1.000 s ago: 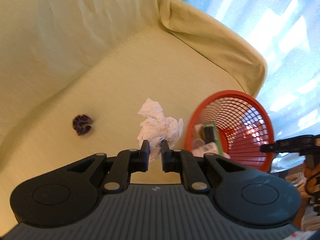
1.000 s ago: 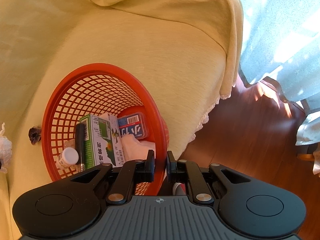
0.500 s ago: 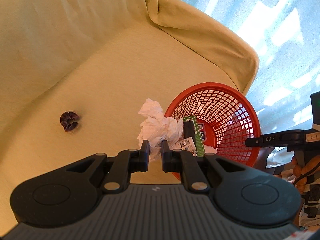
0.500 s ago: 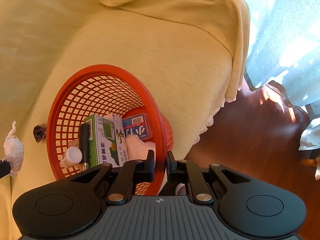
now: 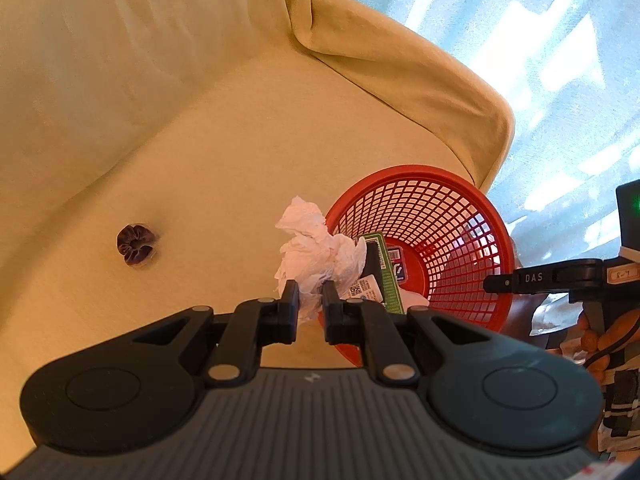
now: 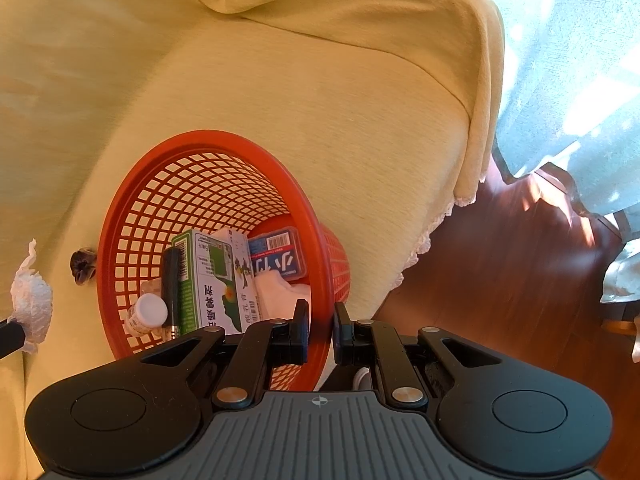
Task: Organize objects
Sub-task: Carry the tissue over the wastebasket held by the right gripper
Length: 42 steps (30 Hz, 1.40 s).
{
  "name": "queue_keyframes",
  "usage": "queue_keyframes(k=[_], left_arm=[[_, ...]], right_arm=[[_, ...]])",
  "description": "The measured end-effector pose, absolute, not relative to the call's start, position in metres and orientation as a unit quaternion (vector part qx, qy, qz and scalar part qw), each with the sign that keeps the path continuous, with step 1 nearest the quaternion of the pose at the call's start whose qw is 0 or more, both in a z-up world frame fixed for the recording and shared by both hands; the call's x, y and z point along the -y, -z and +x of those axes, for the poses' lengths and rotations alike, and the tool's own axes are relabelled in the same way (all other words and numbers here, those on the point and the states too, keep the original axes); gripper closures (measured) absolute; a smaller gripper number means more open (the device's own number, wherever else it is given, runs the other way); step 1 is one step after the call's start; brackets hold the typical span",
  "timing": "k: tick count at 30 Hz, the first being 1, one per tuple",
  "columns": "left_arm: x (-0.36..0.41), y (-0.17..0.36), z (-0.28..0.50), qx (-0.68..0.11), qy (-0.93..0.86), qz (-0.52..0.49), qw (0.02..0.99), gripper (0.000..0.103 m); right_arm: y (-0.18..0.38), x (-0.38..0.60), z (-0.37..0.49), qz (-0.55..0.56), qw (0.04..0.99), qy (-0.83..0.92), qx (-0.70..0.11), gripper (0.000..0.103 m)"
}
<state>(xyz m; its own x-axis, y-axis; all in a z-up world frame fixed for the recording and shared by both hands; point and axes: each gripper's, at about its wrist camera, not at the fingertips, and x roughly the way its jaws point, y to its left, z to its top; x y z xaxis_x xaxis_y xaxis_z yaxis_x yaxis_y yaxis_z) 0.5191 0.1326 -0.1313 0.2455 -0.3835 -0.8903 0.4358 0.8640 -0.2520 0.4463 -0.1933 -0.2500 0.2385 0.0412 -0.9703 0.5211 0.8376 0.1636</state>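
In the basket [image 6: 120,216]: one green box [image 6: 212,280], one blue case [image 6: 276,256], one white-capped bottle [image 6: 146,314], one black pen [image 6: 170,284]. Outside the basket: one crumpled tissue [image 5: 316,248], one scrunchie [image 5: 135,239].

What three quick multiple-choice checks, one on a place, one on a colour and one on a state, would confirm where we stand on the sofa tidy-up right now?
1. Where is the purple scrunchie?
A. In the basket
B. On the sofa seat
C. On the floor

2. What colour is the mesh basket?
A. Blue
B. White
C. Red

3. What is the left gripper doing?
A. Open over the scrunchie
B. Shut on the crumpled tissue
C. Gripping the basket rim

Answers: 1 B, it lies on the cushion apart from the basket. 2 C, the lattice is red in both views. 3 B, the tissue is pinched between its fingers, while the right gripper clamps the rim.
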Motion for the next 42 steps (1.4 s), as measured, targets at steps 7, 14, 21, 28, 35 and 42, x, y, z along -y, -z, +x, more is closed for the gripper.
queue_keyframes(k=[7, 14, 21, 28, 35, 42], left_arm=[[-0.127, 0.131, 0.517, -0.558, 0.265, 0.025, 0.786, 0.094], [-0.120, 0.130, 0.516, -0.559, 0.277, 0.027, 0.781, 0.094], [-0.110, 0.131, 0.517, -0.561, 0.284, 0.029, 0.777, 0.094], [-0.103, 0.132, 0.517, -0.562, 0.291, 0.031, 0.773, 0.094], [-0.091, 0.133, 0.515, -0.566, 0.301, 0.039, 0.767, 0.094], [-0.077, 0.135, 0.514, -0.571, 0.310, 0.045, 0.759, 0.094]], right_arm=[[0.250, 0.194, 0.446, 0.236, 0.751, 0.160, -0.596, 0.095], [0.250, 0.194, 0.446, 0.236, 0.751, 0.160, -0.596, 0.095], [0.251, 0.194, 0.447, 0.235, 0.751, 0.159, -0.596, 0.095], [0.251, 0.195, 0.449, 0.233, 0.753, 0.154, -0.596, 0.095], [0.251, 0.196, 0.450, 0.234, 0.753, 0.151, -0.596, 0.095], [0.251, 0.197, 0.450, 0.235, 0.753, 0.151, -0.596, 0.095]])
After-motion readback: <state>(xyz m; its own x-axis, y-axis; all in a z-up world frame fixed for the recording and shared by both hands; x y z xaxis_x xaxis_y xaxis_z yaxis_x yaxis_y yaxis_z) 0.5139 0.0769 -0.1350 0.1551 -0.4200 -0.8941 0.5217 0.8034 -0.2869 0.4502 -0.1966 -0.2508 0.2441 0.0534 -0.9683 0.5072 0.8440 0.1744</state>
